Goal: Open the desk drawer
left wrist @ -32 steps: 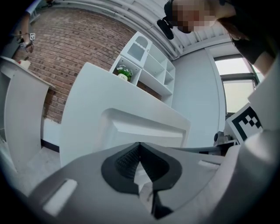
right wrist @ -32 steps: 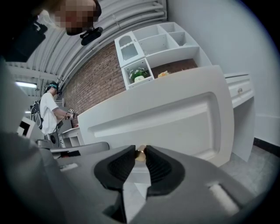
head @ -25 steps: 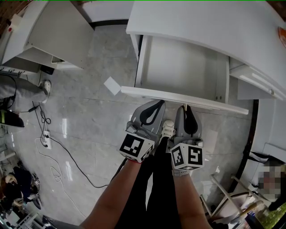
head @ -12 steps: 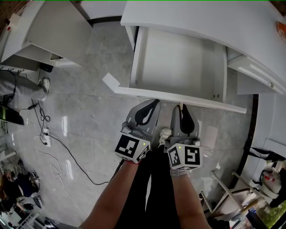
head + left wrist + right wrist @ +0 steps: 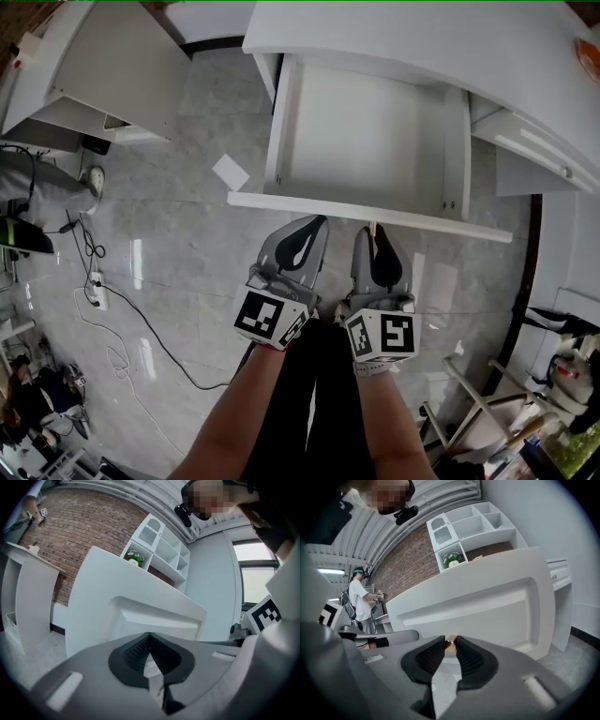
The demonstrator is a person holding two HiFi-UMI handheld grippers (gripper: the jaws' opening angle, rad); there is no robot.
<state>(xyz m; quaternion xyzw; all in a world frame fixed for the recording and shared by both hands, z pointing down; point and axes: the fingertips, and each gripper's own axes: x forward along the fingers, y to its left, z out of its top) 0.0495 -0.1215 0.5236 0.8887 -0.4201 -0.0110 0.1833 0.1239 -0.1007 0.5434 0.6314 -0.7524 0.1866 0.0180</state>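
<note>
**Drawer open; right gripper on the knob**

Right gripper view: the dark ribbed pads (image 5: 472, 660) of the right gripper (image 5: 450, 643) are clamped on a small brass-coloured round knob (image 5: 450, 644); behind it is the outer face of the white rectangular desk drawer (image 5: 487, 606), with a recessed panel. Left gripper view: the left gripper (image 5: 150, 637) has its jaws together, tips meeting, nothing between them; it faces the same front, beside the right gripper.

Head view only: the drawer's inside (image 5: 366, 141) shows as a bare white bottom with low side walls; the knob is barely a pale speck at the right gripper's tip (image 5: 375, 230); the left gripper (image 5: 319, 223) lies just short of the front edge, contact not readable. Gripper views only: red brick wall (image 5: 70, 531) and white shelf unit (image 5: 473, 524).

Orientation: the drawer stands out from under the white desk top (image 5: 422, 47) toward the person, over the grey marbled floor (image 5: 187, 244); its front panel's long axis runs left to right, the right end slightly lower; the open top faces up.
</note>
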